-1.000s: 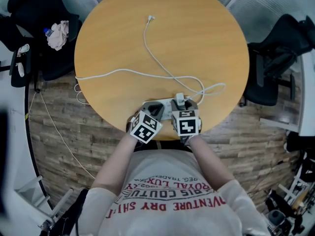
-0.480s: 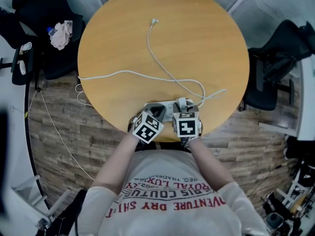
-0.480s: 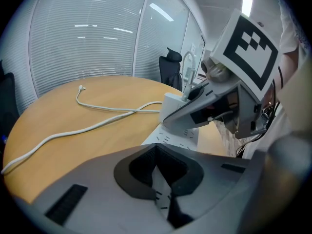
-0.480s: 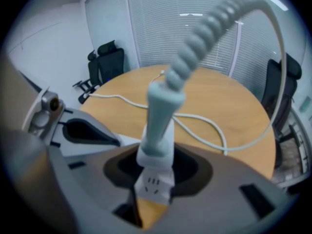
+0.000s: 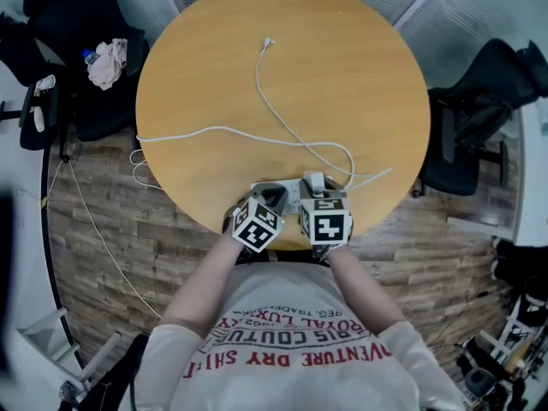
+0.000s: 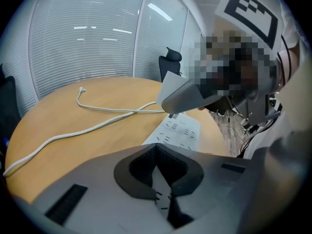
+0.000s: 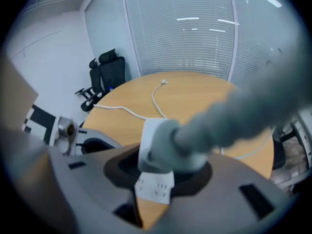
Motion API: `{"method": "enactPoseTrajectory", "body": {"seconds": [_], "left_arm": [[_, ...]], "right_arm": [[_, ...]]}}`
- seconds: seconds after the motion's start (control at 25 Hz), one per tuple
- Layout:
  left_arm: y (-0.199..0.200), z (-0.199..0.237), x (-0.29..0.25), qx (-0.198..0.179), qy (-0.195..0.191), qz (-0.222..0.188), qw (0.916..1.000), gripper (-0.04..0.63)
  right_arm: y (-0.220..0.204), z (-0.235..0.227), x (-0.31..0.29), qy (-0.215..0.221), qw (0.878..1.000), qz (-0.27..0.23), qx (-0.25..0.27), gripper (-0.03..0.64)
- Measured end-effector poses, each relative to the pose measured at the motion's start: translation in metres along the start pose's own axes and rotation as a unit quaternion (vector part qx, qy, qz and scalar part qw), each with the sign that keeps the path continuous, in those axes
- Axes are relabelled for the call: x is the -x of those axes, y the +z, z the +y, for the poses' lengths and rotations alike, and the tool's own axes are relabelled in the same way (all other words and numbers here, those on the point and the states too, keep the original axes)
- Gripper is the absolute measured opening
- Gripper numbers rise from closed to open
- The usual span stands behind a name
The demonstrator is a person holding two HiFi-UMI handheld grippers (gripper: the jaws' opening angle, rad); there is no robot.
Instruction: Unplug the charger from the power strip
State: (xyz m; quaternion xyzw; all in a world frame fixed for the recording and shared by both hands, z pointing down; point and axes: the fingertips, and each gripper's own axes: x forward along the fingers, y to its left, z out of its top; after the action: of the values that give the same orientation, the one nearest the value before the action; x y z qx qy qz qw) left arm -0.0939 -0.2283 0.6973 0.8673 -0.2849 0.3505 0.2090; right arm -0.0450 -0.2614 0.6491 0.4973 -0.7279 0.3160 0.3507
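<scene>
The table (image 5: 197, 75) is honey-tan; the cable (image 5: 258, 75), power strip (image 6: 178, 130) and charger (image 7: 148, 136) are white. The floor (image 5: 111, 221) shows brown planks.

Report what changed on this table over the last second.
The right hand-held gripper, jaws closing with the charger between them, lifted it slightly; it now hangs clear of the power strip, and its cable shifted with it. The left hand-held gripper stayed at the strip.
</scene>
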Motion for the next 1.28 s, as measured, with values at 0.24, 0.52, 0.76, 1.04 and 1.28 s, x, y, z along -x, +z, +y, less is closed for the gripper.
{"method": "enactPoseTrajectory", "body": {"seconds": [0.24, 0.52, 0.76, 1.04, 1.28], "left_arm": [[0.000, -0.001, -0.003, 0.025, -0.023, 0.002, 0.9994, 0.032], [0.000, 0.004, 0.000, 0.057, -0.037, 0.026, 0.9973, 0.032], [0.035, -0.007, 0.028, 0.040, -0.033, -0.021, 0.9984, 0.032], [0.095, 0.010, 0.086, 0.059, 0.039, -0.145, 0.9869, 0.032], [0.149, 0.030, 0.158, 0.068, 0.098, -0.253, 0.9600, 0.032]], "right_arm": [[0.004, 0.000, 0.012, 0.009, 1.000, -0.012, 0.009, 0.156], [0.034, 0.021, 0.048, 0.061, 0.993, -0.078, 0.060, 0.156], [0.059, 0.020, 0.075, 0.074, 0.986, -0.134, 0.067, 0.158], [0.096, 0.013, 0.106, 0.076, 0.968, -0.217, 0.097, 0.156], [0.127, 0.015, 0.134, 0.088, 0.954, -0.266, 0.104, 0.156]]}}
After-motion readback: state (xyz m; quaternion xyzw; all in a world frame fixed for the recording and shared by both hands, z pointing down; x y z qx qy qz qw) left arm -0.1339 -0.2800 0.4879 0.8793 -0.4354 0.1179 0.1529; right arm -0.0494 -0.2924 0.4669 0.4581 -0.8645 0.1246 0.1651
